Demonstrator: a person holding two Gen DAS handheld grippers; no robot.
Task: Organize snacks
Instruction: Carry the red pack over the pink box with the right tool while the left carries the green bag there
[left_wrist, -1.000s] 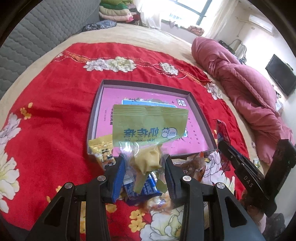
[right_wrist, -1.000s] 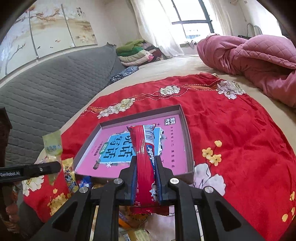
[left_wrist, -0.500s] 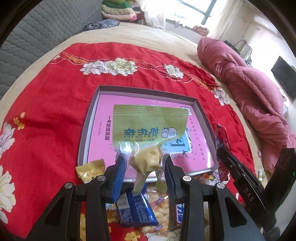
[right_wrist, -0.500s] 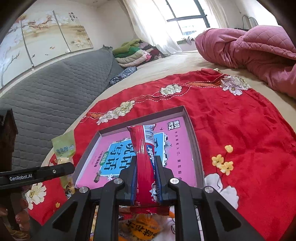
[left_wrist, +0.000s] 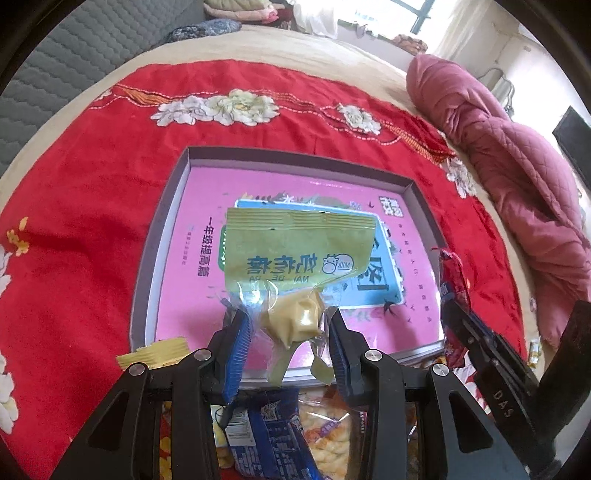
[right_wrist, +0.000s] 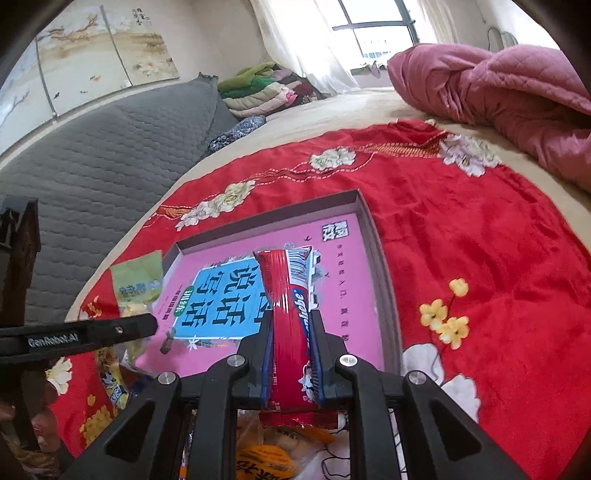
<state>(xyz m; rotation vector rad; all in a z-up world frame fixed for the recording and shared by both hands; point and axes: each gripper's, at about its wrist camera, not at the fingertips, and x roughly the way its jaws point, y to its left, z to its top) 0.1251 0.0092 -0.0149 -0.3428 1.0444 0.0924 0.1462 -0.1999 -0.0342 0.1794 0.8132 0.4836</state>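
Both packets now nearer over grey-rimmed tray (left_wrist: 162, 236), left gripper (left_wrist: 288, 332) pinching crinkly green pouch (left_wrist: 295, 247), right gripper (right_wrist: 291, 332) clamped on glossy red bar (right_wrist: 286, 295), lower snack pile cut off.

One shallow box (left_wrist: 168, 236) with a pink floor lies on one red cloth (left_wrist: 92, 177). One green snack bag (left_wrist: 295, 247) and one red snack bar (right_wrist: 290, 325) are held up. Several more snack packets (left_wrist: 269, 435) lie heaped, too overlapped to count exactly.

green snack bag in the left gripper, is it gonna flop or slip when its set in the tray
The green snack bag is probably light and floppy: thin film, crinkled where the left gripper pinches it. Its glossy clear part may slip. The lump inside may make it settle unevenly on the pink tray.
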